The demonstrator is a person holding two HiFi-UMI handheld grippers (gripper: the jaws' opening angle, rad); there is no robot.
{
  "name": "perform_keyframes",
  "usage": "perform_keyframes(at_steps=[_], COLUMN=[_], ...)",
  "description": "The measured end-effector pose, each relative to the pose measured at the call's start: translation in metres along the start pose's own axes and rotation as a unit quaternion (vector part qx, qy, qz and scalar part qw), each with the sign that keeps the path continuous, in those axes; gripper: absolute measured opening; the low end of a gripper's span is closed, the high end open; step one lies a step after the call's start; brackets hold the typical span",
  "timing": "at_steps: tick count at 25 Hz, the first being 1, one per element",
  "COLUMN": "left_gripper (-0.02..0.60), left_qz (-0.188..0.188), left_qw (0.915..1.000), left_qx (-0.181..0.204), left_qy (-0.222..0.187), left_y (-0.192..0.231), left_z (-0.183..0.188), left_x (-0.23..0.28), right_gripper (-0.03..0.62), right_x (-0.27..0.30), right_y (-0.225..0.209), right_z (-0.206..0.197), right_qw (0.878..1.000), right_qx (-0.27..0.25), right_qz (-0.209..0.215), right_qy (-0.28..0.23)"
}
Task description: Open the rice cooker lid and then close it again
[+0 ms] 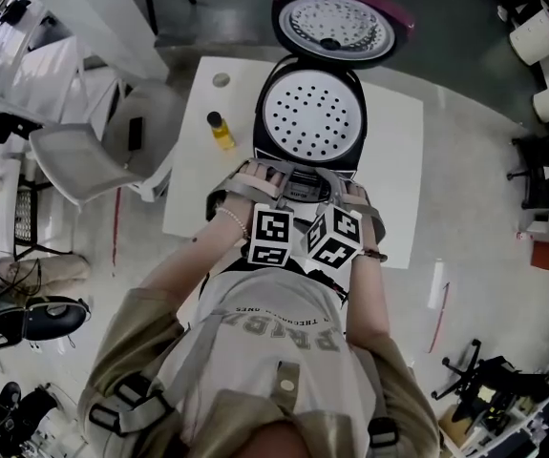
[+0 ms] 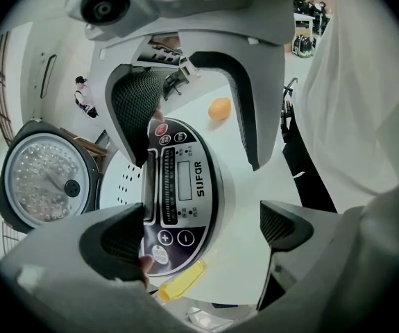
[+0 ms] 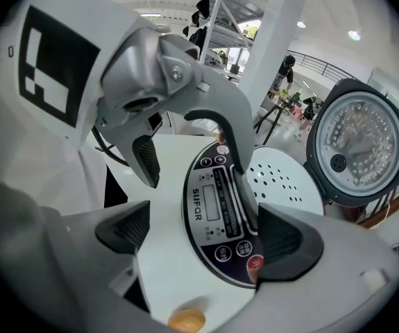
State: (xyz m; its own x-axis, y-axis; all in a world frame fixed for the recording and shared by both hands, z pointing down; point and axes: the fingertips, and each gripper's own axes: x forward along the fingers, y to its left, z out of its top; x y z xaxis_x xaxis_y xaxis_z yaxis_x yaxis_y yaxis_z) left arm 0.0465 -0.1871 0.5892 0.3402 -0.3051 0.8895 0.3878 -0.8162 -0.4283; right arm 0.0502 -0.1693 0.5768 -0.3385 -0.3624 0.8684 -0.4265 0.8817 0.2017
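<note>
- Head view shows the rice cooker [image 1: 309,122] on the white tabletop [image 1: 393,189] with its lid [image 1: 341,22] swung fully up, so opening looks done and closing is the step in hand
- The left hand-held gripper [image 1: 260,181] and right hand-held gripper [image 1: 348,197] sit side by side at the near front of the cooker, with the lid beyond and above both
- Left gripper view: the left hand-held gripper [image 2: 199,231] has its jaws wide apart and holds nothing; the control panel [image 2: 182,186] lies straight ahead between them, and the lid [image 2: 43,175] is off to the left
- Right gripper view: the right hand-held gripper [image 3: 206,234] is likewise spread and empty, facing the control panel [image 3: 223,214], with the lid [image 3: 362,148] ahead to its right
- Whether any jaw tip touches the panel cannot be told
- To close well, lift one hand-held gripper up past the perforated inner plate [image 1: 312,117] to the lid's top rim
- Push with a flat jaw face, bringing the lid down along its hinge arc
- Brace the cooker's front with the other hand-held gripper, off the buttons
- Press the front edge firmly until it latches
- Keep clear of the bottle [image 1: 221,130] left of the left hand-held gripper
</note>
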Motion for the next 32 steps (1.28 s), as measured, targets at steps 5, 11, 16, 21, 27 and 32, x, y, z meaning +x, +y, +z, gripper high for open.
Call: perform_keyframes(at_steps=[5, 11, 16, 21, 27, 32], left_gripper=[0.538, 0.538, 0.538, 0.538, 0.538, 0.538], left_qz=[-0.004, 0.016, 0.058, 0.1, 0.147, 0.165], left_qw=[0.9999, 0.9954, 0.9869, 0.9793, 0.9715, 0.9634], left_qx=[-0.01, -0.074, -0.126, -0.154, -0.164, -0.18], left_qy=[-0.007, -0.059, -0.082, -0.084, -0.087, -0.111], left_y=[-0.001, 0.015, 0.049, 0.09, 0.135, 0.158], left_z=[0.001, 0.002, -0.018, -0.045, -0.063, -0.062], left_x=[0.0, -0.015, -0.033, -0.052, -0.072, -0.082], right_gripper=[0.46, 0.459, 0.459, 0.459, 0.459, 0.459], right_x=[-0.004, -0.035, -0.065, -0.096, -0.116, -0.134], right_y=[0.001, -0.019, -0.057, -0.098, -0.127, -0.151], right_z=[0.005, 0.013, 0.002, -0.002, -0.007, -0.005], right_qw=[0.999, 0.984, 0.974, 0.957, 0.94, 0.92], right_qx=[0.024, 0.097, 0.123, 0.134, 0.157, 0.163], right_qz=[0.009, -0.029, -0.095, -0.161, -0.202, -0.249], right_qy=[-0.047, -0.146, -0.167, -0.198, -0.226, -0.254])
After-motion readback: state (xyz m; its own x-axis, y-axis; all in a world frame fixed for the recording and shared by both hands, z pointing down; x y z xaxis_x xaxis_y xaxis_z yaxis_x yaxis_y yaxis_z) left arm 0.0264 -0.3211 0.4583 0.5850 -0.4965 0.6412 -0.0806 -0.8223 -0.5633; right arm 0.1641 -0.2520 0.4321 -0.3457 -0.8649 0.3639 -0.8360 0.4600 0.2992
